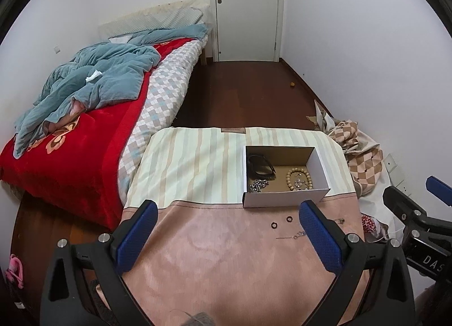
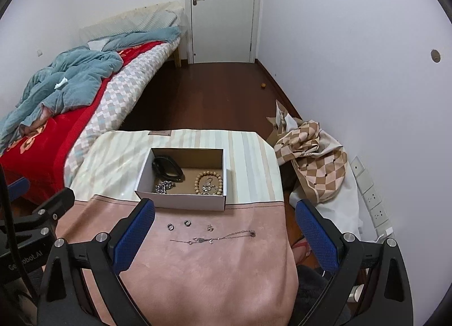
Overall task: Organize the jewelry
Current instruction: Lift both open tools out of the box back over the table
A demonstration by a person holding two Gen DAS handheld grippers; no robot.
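At far left we see the bed (image 2: 50,134) with its red blanket and a rumpled teal quilt (image 2: 70,83) on top. Our left hand-held gripper (image 1: 228,238) hovers over the pink part of the cloth-covered counter (image 2: 214,275), its blue-padded jaws spread wide and holding nothing. Moving right, the white cardboard box (image 2: 183,201) sits on the counter where the striped cloth meets the pink one. Inside it, from left to right, lie a black bracelet (image 2: 166,169), a silver chain heap (image 2: 163,186) and a wooden bead bracelet (image 2: 210,183) with a small silvery piece inside its loop.

Just in front of the box, on the pink cloth, we find two small rings (image 2: 178,224), side by side but apart, then a tiny earring-like piece (image 2: 210,228), too small to identify. Nearer to us lies a thin silver necklace (image 2: 214,238), stretched out across the cloth.

Our right hand-held gripper (image 2: 224,235) hangs above these loose pieces, jaws wide apart and empty. Farther right, a checked cloth (image 2: 316,162) is heaped by the wall.
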